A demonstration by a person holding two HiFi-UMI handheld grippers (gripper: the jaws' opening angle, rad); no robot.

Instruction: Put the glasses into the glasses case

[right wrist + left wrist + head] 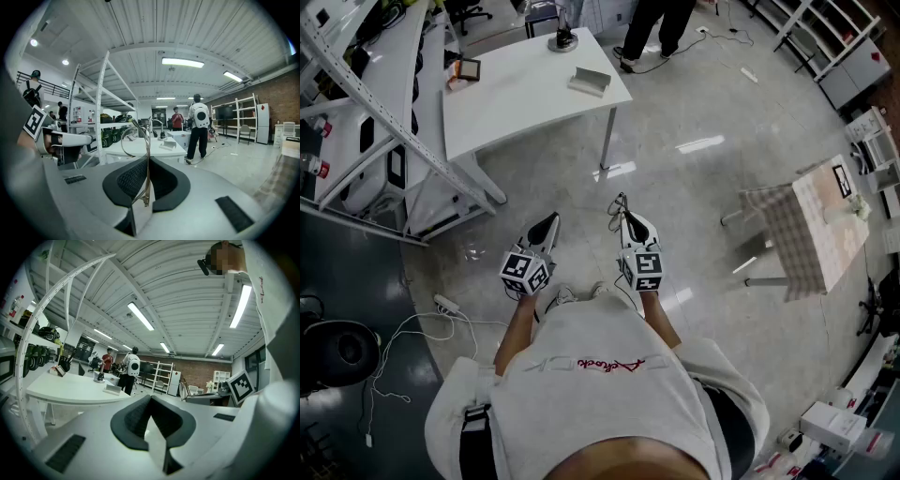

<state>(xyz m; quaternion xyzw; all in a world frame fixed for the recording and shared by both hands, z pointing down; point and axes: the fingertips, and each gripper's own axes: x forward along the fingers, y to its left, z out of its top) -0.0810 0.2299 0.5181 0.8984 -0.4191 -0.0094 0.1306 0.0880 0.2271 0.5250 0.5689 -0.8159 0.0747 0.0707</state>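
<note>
Currently, glasses (148, 143) pinched between fingers (127, 180) of right gripper (148, 159) — left gripper (151, 399) closed.

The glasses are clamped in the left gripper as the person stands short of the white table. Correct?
Wrong gripper: the glasses sit clamped in the right gripper, per the right gripper view; the left gripper is shut on nothing. The white table part holds.

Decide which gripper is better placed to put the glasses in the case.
Right: the right gripper is shut on the glasses; the left gripper is shut and empty.
</note>
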